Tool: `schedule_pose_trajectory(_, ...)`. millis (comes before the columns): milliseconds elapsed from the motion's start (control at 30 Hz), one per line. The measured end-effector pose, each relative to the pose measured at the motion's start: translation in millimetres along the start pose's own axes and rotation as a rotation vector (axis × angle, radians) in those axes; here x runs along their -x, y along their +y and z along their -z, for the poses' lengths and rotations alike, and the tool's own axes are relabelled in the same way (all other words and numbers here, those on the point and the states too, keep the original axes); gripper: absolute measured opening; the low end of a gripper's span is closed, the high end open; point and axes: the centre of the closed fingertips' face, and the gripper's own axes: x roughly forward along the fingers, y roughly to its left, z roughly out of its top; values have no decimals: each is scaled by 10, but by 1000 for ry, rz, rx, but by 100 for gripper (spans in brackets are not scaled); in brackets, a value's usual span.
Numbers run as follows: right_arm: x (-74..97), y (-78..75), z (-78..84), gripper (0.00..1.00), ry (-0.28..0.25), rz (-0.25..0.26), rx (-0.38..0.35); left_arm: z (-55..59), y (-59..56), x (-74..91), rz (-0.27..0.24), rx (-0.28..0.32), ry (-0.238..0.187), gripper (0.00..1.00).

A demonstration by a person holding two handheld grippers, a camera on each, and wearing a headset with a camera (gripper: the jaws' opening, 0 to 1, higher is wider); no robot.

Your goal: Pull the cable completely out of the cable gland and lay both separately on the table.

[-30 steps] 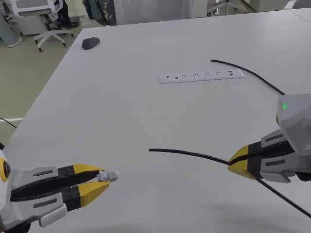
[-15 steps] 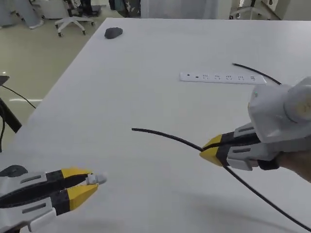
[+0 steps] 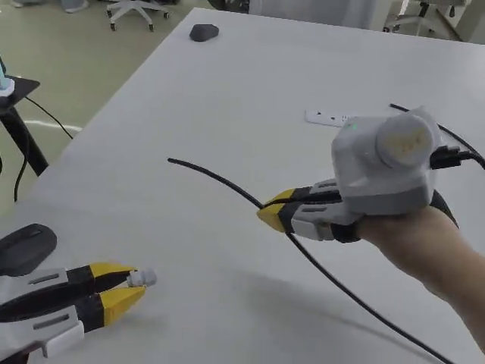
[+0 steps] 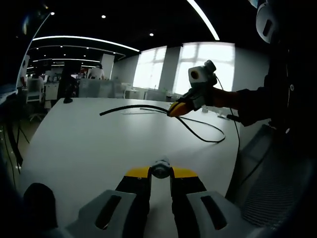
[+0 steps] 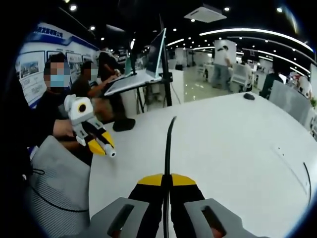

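White table (image 3: 189, 91), left gripper (image 3: 133, 288) held low, jaws clamping cable gland (image 3: 142, 278), right gripper (image 3: 263, 214) raised, jaws pinching cable (image 3: 204, 176)

White table (image 3: 189, 98) with a power strip (image 3: 322, 117) and dark mouse (image 3: 204, 32)

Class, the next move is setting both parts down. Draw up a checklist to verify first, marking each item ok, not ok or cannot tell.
1. The cable is clear of the cable gland: ok, they are well apart.
2. Grip of the left gripper on the gland: ok, shut on it.
3. Grip of the right gripper on the cable: ok, shut on it.
4. Bare table beneath both grippers: ok.
5. Cable's free end touching the table: cannot tell.
6. Both parts laid down: not ok, both are held.
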Motion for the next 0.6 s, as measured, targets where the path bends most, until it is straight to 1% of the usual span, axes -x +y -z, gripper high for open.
schedule_pose_trajectory(100, -177, 48, -50, 0, -33, -16, -49, 75, 79, 0, -41, -3, 1, 15)
schedule_pose_trajectory(133, -256, 65, -57, 0, -37, -18, -55, 104, 96, 2, -44, 10, -7, 15)
schedule_pose_trajectory(200, -390, 113, -54, 0, -38, -30, -63, 162, 109, 5, -47, 15, -4, 15)
schedule_pose_trajectory(233, -445, 143, -40, 0, -29, -42, -65, 192, 116, 5, -47, 20, -2, 15)
schedule_pose_trajectory(267, -510, 160, -32, 0, -26, -37, -58, 223, 136, 13, -53, 23, -3, 15)
schedule_pose_trajectory(367, -639, 222, 1, 0, -14, -51, -53, 277, 210, 40, -78, 50, -18, 15)
schedule_pose_trajectory(467, -759, 279, 59, 0, 3, -65, -52, 348, 227, 51, -82, 59, -12, 15)
schedule_pose_trajectory(500, -790, 300, 81, 0, 11, -73, -49, 407, 227, 51, -85, 53, 9, 15)
schedule_pose_trajectory(533, -832, 338, 114, 0, 23, -88, -57, 499, 268, 70, -106, 23, 59, 15)
schedule_pose_trajectory(567, -858, 348, 131, 0, 26, -86, -53, 500, 249, 49, -97, 47, 43, 15)
schedule_pose_trajectory(600, -888, 376, 171, 0, 41, -94, -48, 513, 249, 59, -95, 61, 29, 15)
